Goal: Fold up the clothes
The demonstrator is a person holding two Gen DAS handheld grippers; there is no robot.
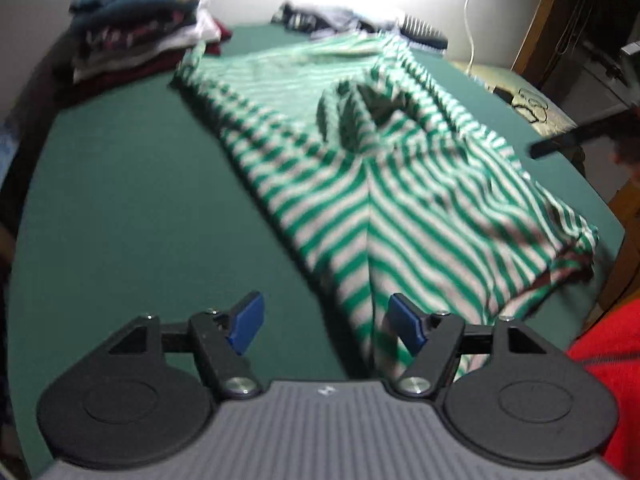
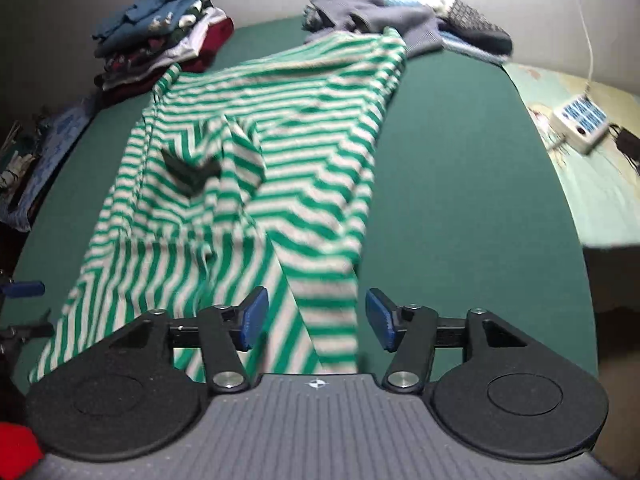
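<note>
Right, left wrist view first: green table (image 1: 120, 184) fills most of the frame, pale wall behind w/ a bright glare at top centre, brown wood at the right edge. One striped shirt (image 1: 360, 168), green & white, lies rumpled across the table from far centre to the near right, hem toward the camera. One stack (image 1: 144, 36) of folded clothes sits at the far left corner, blue piece on top. One loose pile (image 1: 352, 24) at the far edge, blurred. One white cord (image 1: 469, 12) hangs down the wall. Left gripper (image 1: 322, 322) is wide, nothing between the blue pads (image 1: 246, 322); right pad sits over the shirt hem, contact unclear. Red cloth (image 1: 608, 360) shows at the lower right.

Right wrist view: same table (image 2: 460, 180) & wall, w/ a light patterned sheet (image 2: 592, 184) off the right side. Shirt (image 2: 260, 184) spreads from far centre to near left, one dark label near its middle. Stack (image 2: 160, 36) at far left, pile (image 2: 408, 20) at far centre touching the shirt's top edge. One power strip (image 2: 580, 122) on the sheet, cord (image 2: 585, 20) running up. Right gripper (image 2: 316, 318) also wide, pads (image 2: 256, 318) apart above the shirt's near edge, gripping nothing.
</note>
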